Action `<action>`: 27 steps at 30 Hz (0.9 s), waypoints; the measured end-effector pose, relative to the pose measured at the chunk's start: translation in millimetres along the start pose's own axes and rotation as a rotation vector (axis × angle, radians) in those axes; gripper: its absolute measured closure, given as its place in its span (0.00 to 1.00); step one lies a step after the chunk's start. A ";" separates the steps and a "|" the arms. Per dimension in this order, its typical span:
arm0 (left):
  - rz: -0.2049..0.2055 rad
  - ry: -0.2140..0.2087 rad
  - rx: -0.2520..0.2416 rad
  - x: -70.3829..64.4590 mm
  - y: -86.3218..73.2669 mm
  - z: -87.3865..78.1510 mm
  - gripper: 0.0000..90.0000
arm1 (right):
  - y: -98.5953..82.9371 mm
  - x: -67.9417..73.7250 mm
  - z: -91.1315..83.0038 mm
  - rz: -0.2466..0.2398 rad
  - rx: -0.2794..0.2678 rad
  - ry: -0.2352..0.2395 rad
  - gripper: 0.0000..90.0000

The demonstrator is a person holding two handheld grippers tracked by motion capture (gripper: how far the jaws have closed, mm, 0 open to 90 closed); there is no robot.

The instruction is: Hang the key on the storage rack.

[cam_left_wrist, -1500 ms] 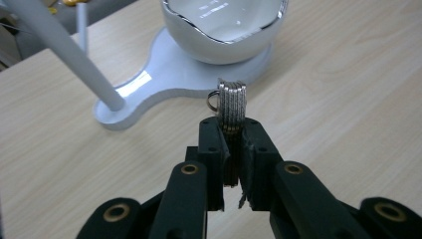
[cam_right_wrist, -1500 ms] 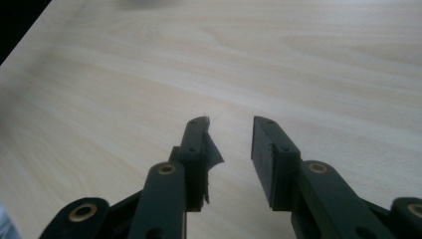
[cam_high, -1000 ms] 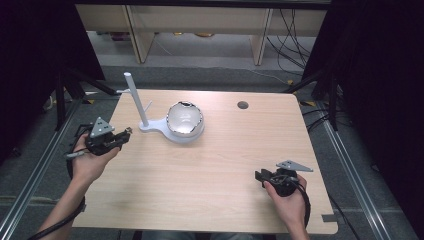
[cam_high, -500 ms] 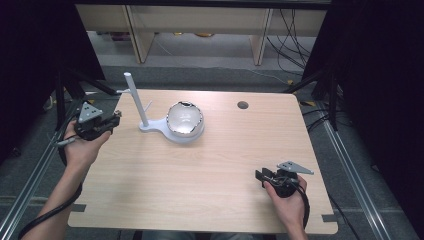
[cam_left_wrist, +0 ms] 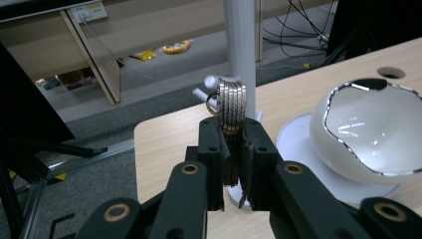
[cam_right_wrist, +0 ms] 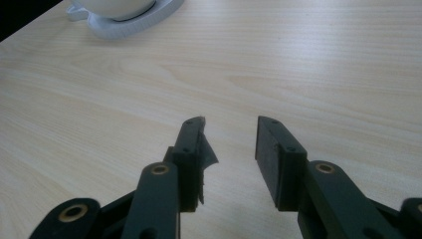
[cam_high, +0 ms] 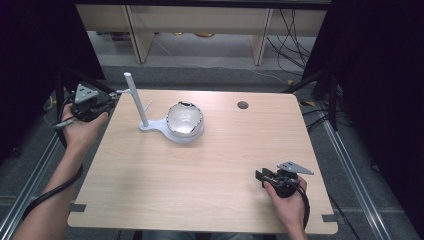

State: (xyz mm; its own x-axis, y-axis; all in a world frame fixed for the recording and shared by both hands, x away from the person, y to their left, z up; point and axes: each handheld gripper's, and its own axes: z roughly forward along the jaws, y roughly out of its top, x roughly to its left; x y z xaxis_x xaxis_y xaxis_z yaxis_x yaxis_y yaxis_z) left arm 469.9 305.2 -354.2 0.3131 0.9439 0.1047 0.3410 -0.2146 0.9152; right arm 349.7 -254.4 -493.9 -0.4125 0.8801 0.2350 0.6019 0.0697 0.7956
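Left gripper view: left gripper [cam_left_wrist: 232,149] pinches stacked metal rings [cam_left_wrist: 231,107] beside glossy bowl [cam_left_wrist: 370,129].

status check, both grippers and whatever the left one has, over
Left hand-held gripper shut on stack of metal rings, near the white stand's post. Right hand-held gripper open, empty, low over the table. Nothing in the way.

On the desk [cam_high: 200,170], toward its far left part, stands a bowl [cam_high: 184,119] on a base [cam_high: 159,126], with an upright post [cam_high: 135,99] rising from the base's left end. The left gripper [cam_high: 111,97] hovers at the far left corner, just left of the post (rings [cam_left_wrist: 232,105] pinched between its jaws). The right gripper [cam_high: 260,175] sits near the near right corner.
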 end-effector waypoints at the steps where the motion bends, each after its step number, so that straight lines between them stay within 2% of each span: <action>1: -0.002 0.001 -0.005 0.6 2.0 0.8 0.89 | -0.8 3.0 0.7 0.048 0.005 0.016 0.72; 4: 0.003 0.009 -0.008 2.7 6.7 2.9 0.89 | -1.3 2.7 1.1 0.039 0.002 0.020 0.72; 5: 0.000 0.010 -0.012 3.5 8.0 4.4 0.89 | -0.9 0.5 1.1 0.006 -0.002 0.012 0.72; 7: 0.001 0.011 -0.012 4.3 8.9 5.6 0.89 | -0.9 0.4 1.1 0.006 -0.004 0.009 0.72; 8: 0.000 0.012 -0.017 5.6 10.1 8.3 0.89 | -1.2 2.5 1.1 0.037 0.000 0.018 0.72; 11: -0.003 0.011 -0.021 6.5 11.2 10.4 0.89 | -1.2 2.5 1.2 0.037 -0.001 0.015 0.72; 12: -0.006 0.009 -0.027 7.1 12.7 12.0 0.89 | -1.4 3.2 1.1 0.051 0.005 0.019 0.72; 27: -0.008 0.000 -0.018 9.4 15.7 22.5 0.89 | -2.1 2.1 0.9 0.051 0.009 0.010 0.72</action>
State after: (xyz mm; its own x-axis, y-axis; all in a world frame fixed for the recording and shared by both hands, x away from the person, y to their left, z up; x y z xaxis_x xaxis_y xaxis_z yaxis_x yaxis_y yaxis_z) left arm 498.2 305.0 -347.5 0.3102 0.9457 0.0972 0.3272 -0.2022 0.9231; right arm 348.2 -252.3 -495.6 -0.3876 0.8780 0.2809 0.6287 0.0290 0.7771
